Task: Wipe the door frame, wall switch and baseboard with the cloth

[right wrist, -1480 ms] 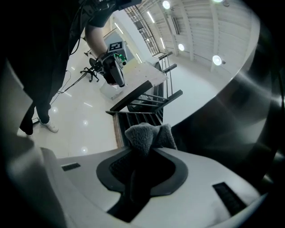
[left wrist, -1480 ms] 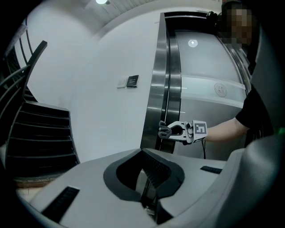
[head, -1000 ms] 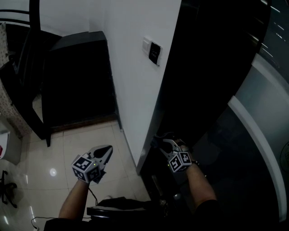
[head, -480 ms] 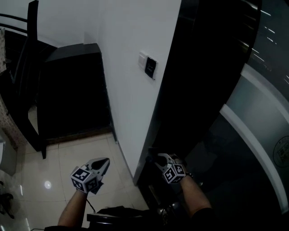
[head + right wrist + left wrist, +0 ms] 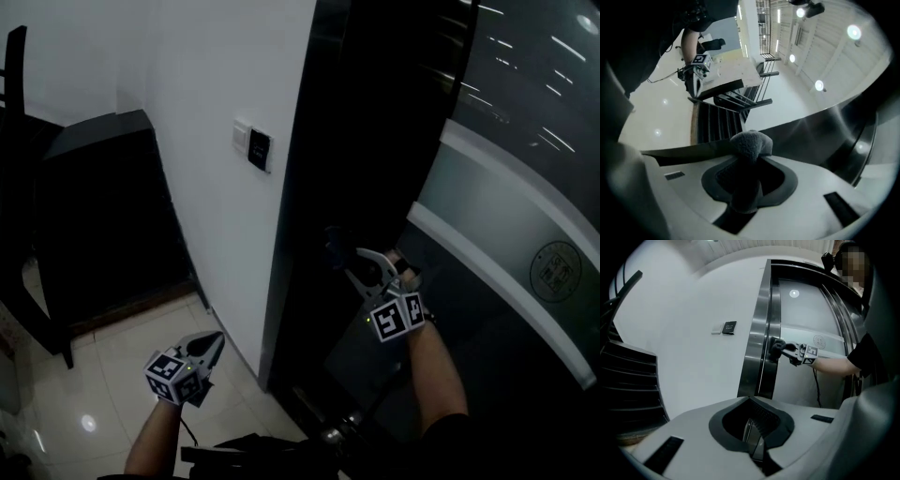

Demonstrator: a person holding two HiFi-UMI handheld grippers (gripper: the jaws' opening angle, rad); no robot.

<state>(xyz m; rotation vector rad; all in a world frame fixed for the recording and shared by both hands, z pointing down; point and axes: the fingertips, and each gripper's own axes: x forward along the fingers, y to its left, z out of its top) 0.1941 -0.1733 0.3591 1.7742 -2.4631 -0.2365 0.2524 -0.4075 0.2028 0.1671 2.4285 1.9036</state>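
The right claw (image 5: 356, 262) clamped the cloth (image 5: 751, 142), seemingly against the door frame (image 5: 298, 187); at seven o'clock, the left claw (image 5: 211, 345) sat closed, empty.

We see the cloth (image 5: 750, 143), a dark grey fuzzy wad, pinched in the right claw (image 5: 354, 265) with its bunched end poking past the tips and touching the door frame (image 5: 298, 187). The frame is a tall, glossy, dark metal upright. The switch (image 5: 260, 149), a small black plate, sits on the white wall (image 5: 187, 187) just left of the frame, above the cloth.
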